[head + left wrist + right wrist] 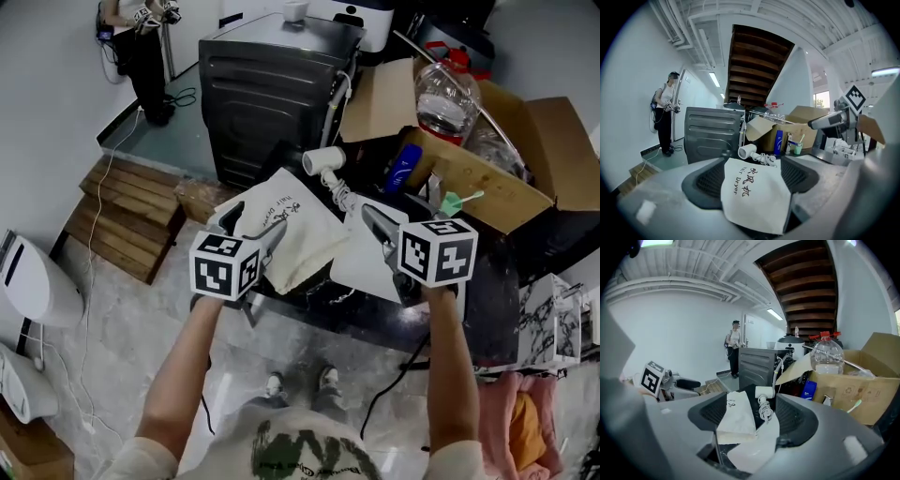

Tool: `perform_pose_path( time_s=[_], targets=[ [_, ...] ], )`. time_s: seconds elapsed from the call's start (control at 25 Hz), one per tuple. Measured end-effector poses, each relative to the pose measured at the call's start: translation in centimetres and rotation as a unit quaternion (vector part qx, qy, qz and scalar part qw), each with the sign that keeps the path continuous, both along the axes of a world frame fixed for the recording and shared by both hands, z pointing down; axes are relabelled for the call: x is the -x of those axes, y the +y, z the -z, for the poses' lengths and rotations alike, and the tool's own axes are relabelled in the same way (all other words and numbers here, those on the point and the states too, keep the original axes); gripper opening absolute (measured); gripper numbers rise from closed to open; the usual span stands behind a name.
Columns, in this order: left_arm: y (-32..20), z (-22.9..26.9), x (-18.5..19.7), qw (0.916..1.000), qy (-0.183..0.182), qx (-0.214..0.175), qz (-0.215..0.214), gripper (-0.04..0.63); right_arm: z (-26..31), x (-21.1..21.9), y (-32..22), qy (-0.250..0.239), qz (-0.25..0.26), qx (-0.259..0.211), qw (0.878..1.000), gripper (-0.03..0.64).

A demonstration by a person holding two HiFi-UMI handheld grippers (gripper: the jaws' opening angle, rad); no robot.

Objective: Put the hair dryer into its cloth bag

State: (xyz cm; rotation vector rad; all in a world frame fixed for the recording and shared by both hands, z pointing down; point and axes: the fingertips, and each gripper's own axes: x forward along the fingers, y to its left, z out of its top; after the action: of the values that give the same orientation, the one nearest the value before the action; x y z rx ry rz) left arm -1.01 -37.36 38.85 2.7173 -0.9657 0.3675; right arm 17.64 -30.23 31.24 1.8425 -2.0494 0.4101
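The cream cloth bag [298, 228] printed "Hair Dryer" lies flat on the dark tabletop [314, 298]. The white hair dryer [324, 160] rests just beyond it, its coiled cord [343, 198] trailing toward a white sheet [367, 255]. My left gripper [255, 225] is open at the bag's left near corner. In the left gripper view the bag [754, 192] lies loose between the wide jaws of that gripper [754, 165], the dryer [747, 151] behind it. My right gripper [389, 216] stands open right of the cord. Ahead of it [761, 414] are the bag [736, 416] and dryer [764, 391].
An open cardboard box [530, 159] holds a big water jug [448, 94], with a blue bottle [403, 169] and a green toothbrush [461, 199] beside it. A dark grey machine [272, 84] stands behind the table. A wooden pallet [131, 217] lies left; a person [141, 47] stands far back.
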Motion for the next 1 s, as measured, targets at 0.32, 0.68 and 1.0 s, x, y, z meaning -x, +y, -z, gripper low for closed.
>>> perform_pose_path(
  time_s=[0.32, 0.68, 1.0],
  targets=[
    [-0.8, -0.4, -2.9, 0.9998, -0.005, 0.001, 0.018, 0.379, -0.8, -2.1, -4.3, 0.009, 0.062, 0.064, 0.996, 0.328],
    [-2.8, -0.9, -5.0, 0.9975, -0.01, 0.012, 0.07, 0.379, -5.1, -4.8, -10.4, -0.004, 0.103, 0.143, 0.984, 0.328],
    [-3.3, -2.6, -6.4, 0.9948, -0.036, 0.024, 0.092, 0.379, -12.1, -4.4, -14.9, -0.02, 0.127, 0.196, 0.972, 0.328]
  ],
)
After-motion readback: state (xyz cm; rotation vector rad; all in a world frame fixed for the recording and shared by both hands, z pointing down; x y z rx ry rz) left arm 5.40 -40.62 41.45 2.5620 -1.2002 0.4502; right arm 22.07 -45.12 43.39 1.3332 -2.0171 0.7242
